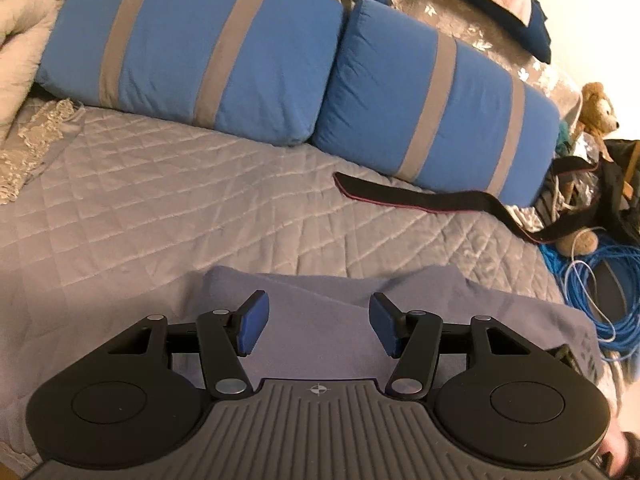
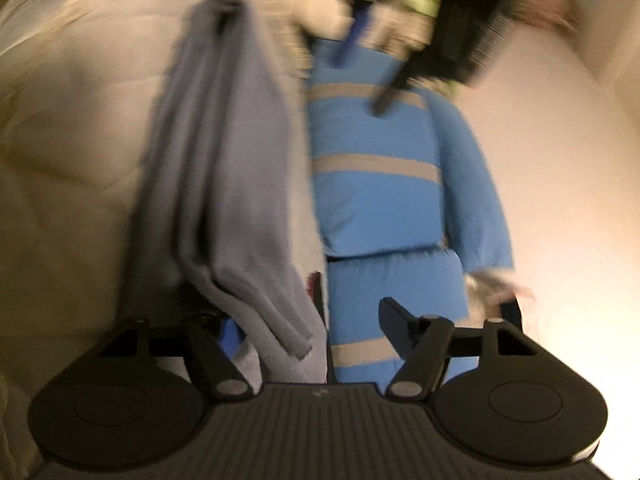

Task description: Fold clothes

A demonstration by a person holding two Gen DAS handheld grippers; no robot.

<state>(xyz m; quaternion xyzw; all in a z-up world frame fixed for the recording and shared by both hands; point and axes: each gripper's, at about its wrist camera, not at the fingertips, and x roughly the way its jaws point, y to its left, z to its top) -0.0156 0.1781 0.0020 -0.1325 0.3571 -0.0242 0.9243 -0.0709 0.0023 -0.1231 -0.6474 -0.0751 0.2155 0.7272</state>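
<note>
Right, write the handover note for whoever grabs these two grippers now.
Left gripper: jaws open and empty, poised over the lilac-grey garment.
Right gripper: jaws open; a folded edge of the garment lies between them beside one finger, unclamped. That view is blurred.
Garment: on the quilted bedspread, in front of the blue striped pillows; a black strap lies beyond it.
Done: it appears folded over at least once.
To do: regrip, finish folding, flatten.

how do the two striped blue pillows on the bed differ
The left pillow looks larger and lies nearer the beige blanket; the right pillow looks smaller and angles down toward the bed's edge. A black strap lies just in front of the right pillow only. Both are blue with grey stripes.
</note>
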